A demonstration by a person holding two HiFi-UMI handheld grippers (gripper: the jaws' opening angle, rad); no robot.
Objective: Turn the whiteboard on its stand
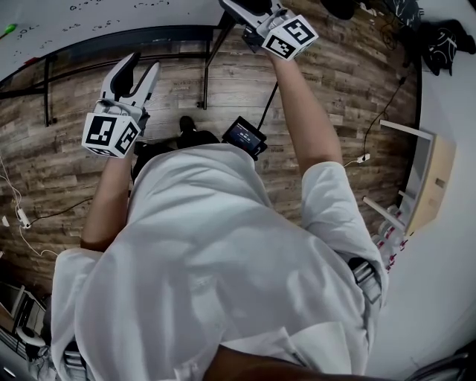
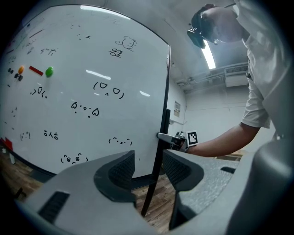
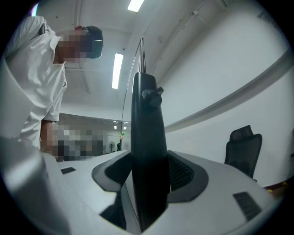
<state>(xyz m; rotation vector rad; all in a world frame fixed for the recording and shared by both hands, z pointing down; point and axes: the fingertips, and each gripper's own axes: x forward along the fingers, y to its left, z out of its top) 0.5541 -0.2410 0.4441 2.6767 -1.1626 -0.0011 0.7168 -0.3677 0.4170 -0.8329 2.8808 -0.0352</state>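
Overhead, head view: left gripper (image 1: pixel 143 63) at 10 o'clock, jaws apart, empty, aimed toward whiteboard (image 1: pixel 111 15) along top edge. Right gripper (image 1: pixel 249 9) at 12 o'clock, by stand post (image 1: pixel 213 45).

Left gripper view: jaws wide, nothing between pads. Whiteboard upright, filling 9 to 12 o'clock, covered in doodles, green magnet (image 2: pixel 49 71) at 10 o'clock. Right gripper at board's right edge.

Right gripper view: pads pressed on both sides of dark stand post. Board edge-on at 12 o'clock, office chair (image 3: pixel 242 147) at 3 o'clock.
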